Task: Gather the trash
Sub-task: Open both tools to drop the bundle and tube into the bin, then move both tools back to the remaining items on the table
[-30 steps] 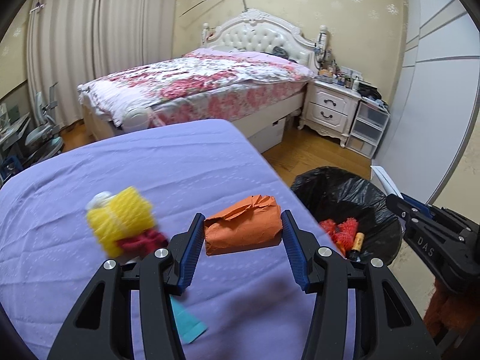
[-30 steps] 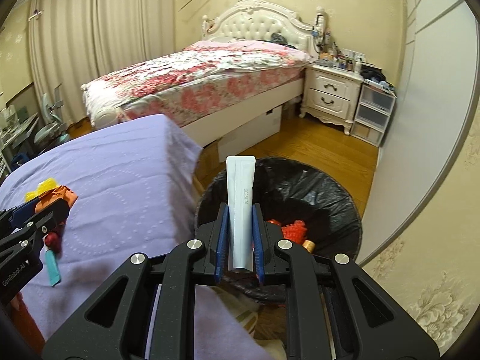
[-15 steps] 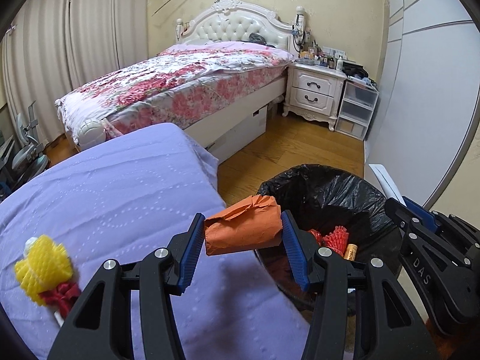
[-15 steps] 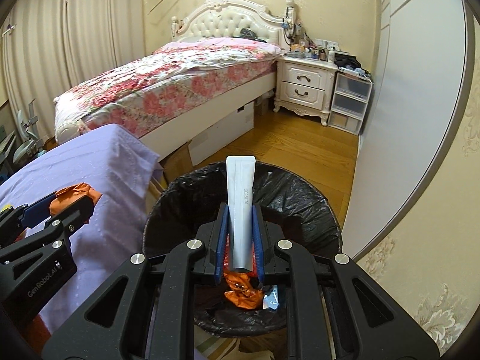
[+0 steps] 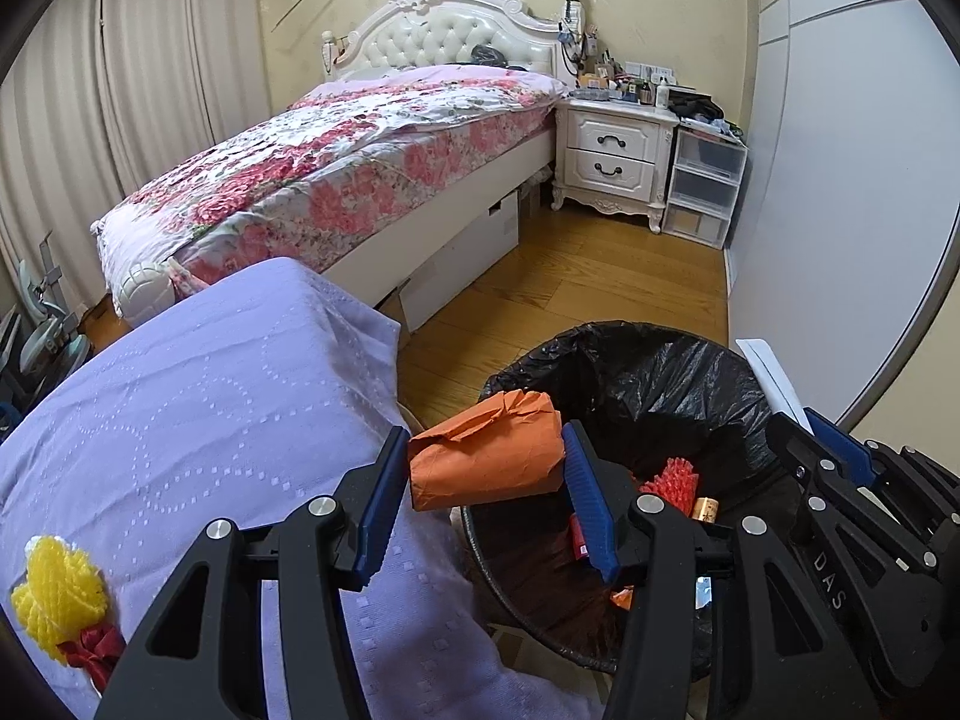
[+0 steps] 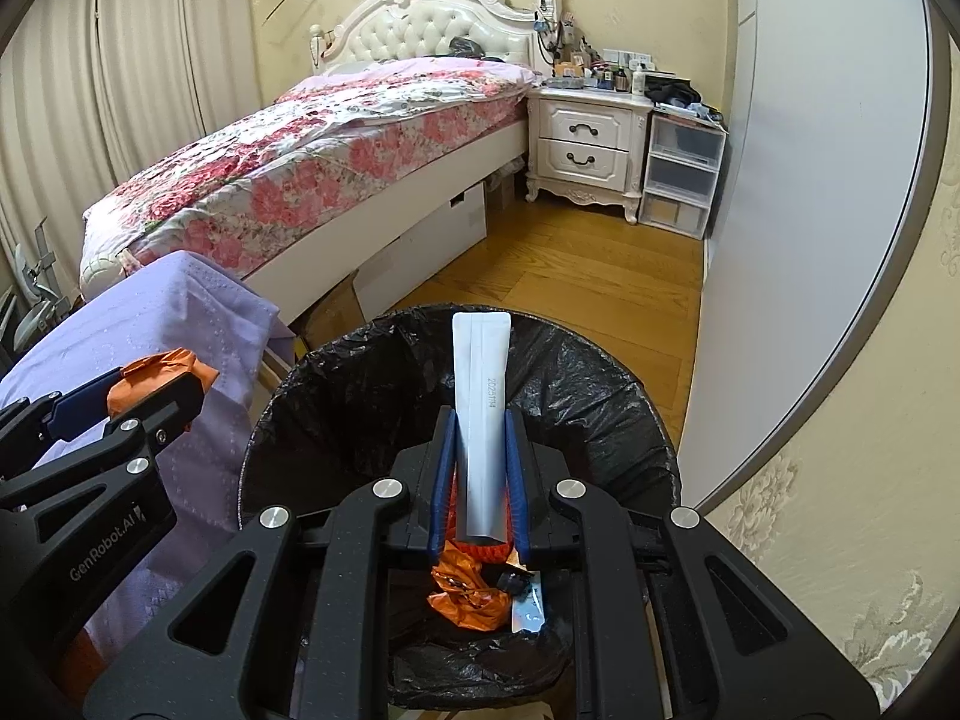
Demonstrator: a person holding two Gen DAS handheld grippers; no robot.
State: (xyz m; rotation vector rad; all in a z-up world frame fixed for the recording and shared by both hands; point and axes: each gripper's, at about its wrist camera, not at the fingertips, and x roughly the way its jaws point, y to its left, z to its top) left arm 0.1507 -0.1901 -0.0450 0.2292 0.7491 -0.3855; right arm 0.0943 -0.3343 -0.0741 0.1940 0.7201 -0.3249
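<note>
Your left gripper holds the crumpled orange paper wad at the near-left rim of the round black-lined trash bin, beside the lilac-clothed table. Your right gripper holds the flat white sachet above the bin, right of the left gripper.

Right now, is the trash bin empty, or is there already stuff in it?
Not empty. The black-lined trash bin already holds crumpled orange paper, a red mesh piece and a few smaller scraps at the bottom.
</note>
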